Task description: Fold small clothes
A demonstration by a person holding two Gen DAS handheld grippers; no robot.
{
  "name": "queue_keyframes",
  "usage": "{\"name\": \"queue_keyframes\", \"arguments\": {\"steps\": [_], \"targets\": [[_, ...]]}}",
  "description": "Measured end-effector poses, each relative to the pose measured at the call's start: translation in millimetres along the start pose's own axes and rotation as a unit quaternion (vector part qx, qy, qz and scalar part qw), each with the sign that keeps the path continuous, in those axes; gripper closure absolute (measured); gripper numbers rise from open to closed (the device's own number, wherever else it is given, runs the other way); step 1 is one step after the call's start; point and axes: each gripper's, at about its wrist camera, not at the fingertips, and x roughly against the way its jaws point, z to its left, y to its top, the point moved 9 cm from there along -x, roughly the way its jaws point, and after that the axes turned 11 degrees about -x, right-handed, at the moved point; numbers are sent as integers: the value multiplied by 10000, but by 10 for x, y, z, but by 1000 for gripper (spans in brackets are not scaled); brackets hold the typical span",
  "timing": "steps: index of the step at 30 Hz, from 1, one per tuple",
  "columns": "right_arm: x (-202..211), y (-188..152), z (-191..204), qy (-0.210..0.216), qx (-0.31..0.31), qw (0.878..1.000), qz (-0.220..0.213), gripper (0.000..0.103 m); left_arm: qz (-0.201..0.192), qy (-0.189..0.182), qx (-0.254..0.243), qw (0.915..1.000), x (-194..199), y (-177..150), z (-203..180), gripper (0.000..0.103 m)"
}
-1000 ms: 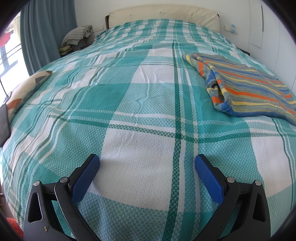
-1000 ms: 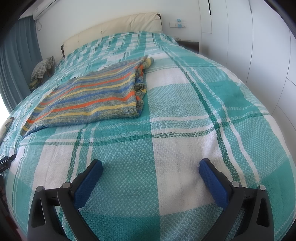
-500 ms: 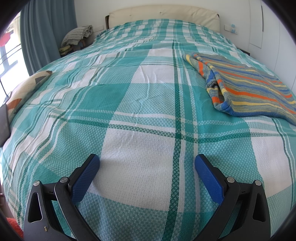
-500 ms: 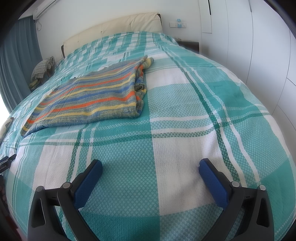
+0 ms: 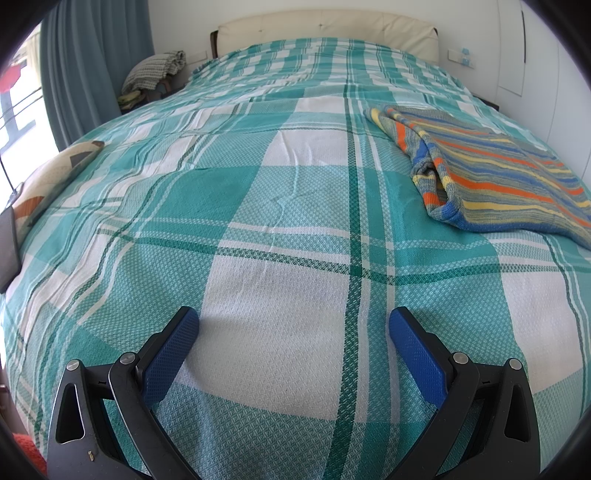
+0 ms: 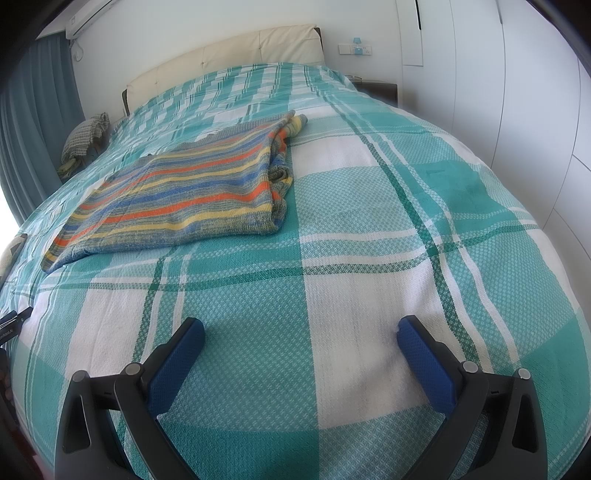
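Teal and white plaid bedspread [image 5: 280, 206] covers the whole bed, running back to a cream padded headboard [image 5: 325, 26] against a white wall. White cupboard panels [image 6: 517, 110] close the bed's right side, and a blue-grey curtain [image 5: 92, 55] hangs beyond its left side beside a bright window.

Near the foot of the bed the left claw [image 5: 293, 328] sits low over the bedspread with its blue-padded fingers [image 5: 170, 354] spread wide apart and nothing between them. The right claw [image 6: 301, 332] is set the same way, jaws wide and empty, over a white and teal check. Bare bedspread lies ahead of both claws, with only shallow creases.

A striped knit garment [image 6: 177, 199], in orange, yellow, blue and grey, lies flat on the bedspread, well ahead of the claws, between their two views. Its bunched, rolled edge [image 5: 432, 173] faces the left claw, and the frame's right border cuts off its far part there. From the right wrist its whole outline shows, with a rumpled fold along its right side.

At the bed's left edge a patterned cushion [image 5: 48, 184] and a dark flat object [image 5: 9, 251] are partly cut off. A heap of checked cloth [image 5: 155, 70] sits beside the headboard; what it rests on is hard to make out.
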Motion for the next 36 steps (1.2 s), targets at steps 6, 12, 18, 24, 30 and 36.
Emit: {"name": "queue_keyframes", "arguments": {"steps": [6,12,18,24,30,36], "targets": [[4,-3,-4,1,-1,10000,0,0,0,0,0,10000,-3,2,2,1],[3,-5,-4,1,-1,10000,0,0,-1,0,0,10000,-5,2,2,1],[-4,-3,1,2,-3,10000,0,0,-1,1,0,10000,-4,0,0,1],[14,6,2,-3,30,9999,144,0,335,-85,-116,9993,110,13,12,2],[283,292,-108,619,-424,9962,454,0,-494,-870,-816,9916,904,486,-705,2],[-76,1201,-250,947,-710,9906,678,0,-675,-2475,-2205,9410,976,1081,-2582,2]]}}
